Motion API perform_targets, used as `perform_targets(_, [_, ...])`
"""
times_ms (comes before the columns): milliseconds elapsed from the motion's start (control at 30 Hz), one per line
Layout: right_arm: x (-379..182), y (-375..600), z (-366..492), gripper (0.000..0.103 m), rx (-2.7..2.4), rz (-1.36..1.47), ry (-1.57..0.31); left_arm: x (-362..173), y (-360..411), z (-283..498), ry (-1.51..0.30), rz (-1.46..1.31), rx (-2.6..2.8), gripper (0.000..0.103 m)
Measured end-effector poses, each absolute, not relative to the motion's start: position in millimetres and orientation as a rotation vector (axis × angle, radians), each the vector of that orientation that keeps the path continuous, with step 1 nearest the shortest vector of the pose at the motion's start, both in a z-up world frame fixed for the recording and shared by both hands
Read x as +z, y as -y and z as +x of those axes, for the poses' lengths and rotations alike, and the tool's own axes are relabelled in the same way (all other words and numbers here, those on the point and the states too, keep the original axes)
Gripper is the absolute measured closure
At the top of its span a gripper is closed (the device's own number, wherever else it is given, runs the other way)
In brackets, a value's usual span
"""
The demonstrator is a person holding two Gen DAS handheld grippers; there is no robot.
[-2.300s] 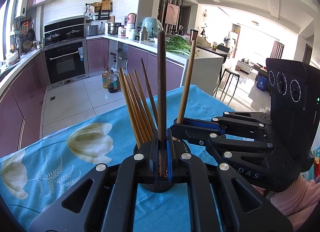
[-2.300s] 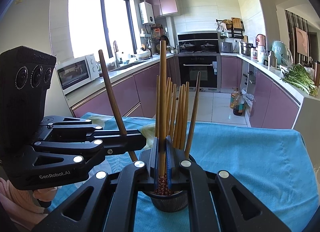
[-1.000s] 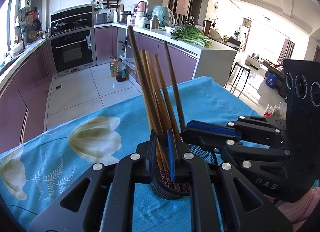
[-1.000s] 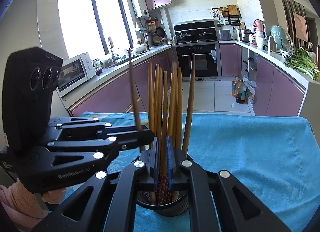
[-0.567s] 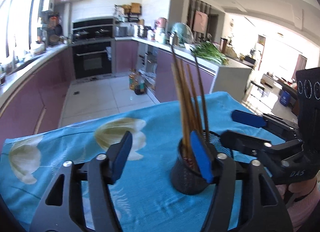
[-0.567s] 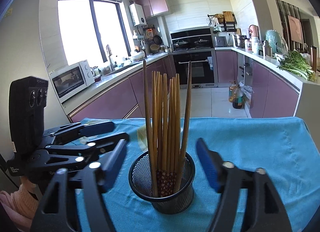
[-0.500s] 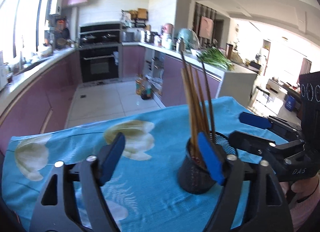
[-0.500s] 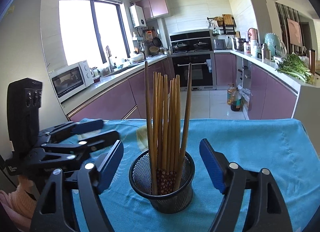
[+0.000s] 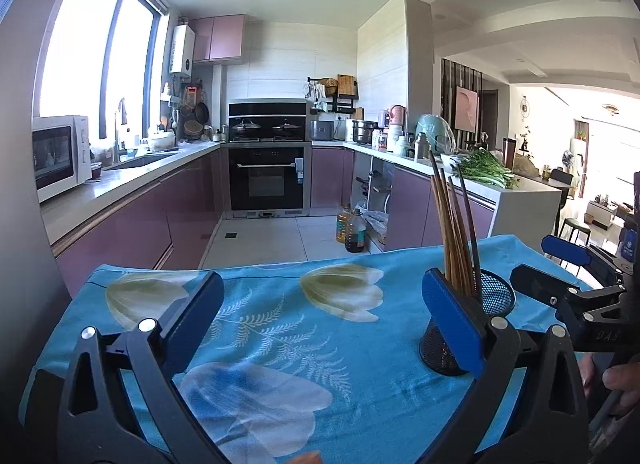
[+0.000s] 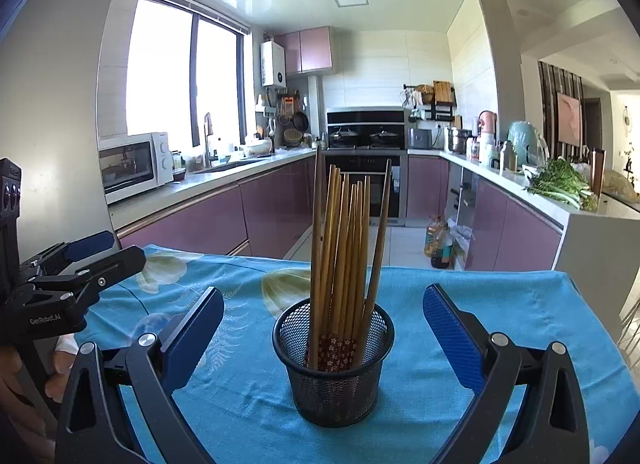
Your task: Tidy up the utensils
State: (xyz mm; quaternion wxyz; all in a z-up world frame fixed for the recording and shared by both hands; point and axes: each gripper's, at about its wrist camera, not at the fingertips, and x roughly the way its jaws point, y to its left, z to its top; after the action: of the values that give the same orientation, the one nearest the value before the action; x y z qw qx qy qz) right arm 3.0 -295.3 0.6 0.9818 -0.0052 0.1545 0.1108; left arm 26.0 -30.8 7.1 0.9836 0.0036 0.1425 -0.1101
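Observation:
A black mesh holder (image 10: 332,384) stands upright on the blue flowered tablecloth (image 10: 460,304) with several wooden chopsticks (image 10: 344,244) upright in it. My right gripper (image 10: 323,300) faces it, jaws opening wide; the holder sits just ahead of the gap and neither pad touches it. In the left wrist view the holder (image 9: 496,296) and chopsticks (image 9: 452,232) show behind the right finger of my left gripper (image 9: 320,288), whose jaws are opening over bare cloth with nothing between them. Each gripper also shows in the other's view: left gripper (image 10: 80,260), right gripper (image 9: 560,268).
The table (image 9: 280,324) ends at a far edge with tiled kitchen floor beyond. Purple cabinets, an oven (image 9: 266,179) and a microwave (image 10: 132,165) line the walls. Greens (image 10: 560,183) lie on the right counter. A person's hands hold both grippers at the frame edges.
Both grippers let go of the chopsticks they had lowered into the holder, opened wide and drew back. The left one swung left, so the holder now sits at the right of its view.

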Motion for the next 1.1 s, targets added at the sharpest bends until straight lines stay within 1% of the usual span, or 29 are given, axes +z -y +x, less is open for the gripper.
perform_targets(400, [-0.8, 282.1, -17.7, 0.006, 0.181, -0.017, -0.25, 17.6, 15.1, -9.7, -0.186, 0.003, -0.133, 0.006])
perform_targets(1100, [5.3, 277.7, -29.7, 0.006, 0.157, -0.025, -0.205, 26.8, 15.2, -27.1, -0.162, 0.015, -0.094, 0.006])
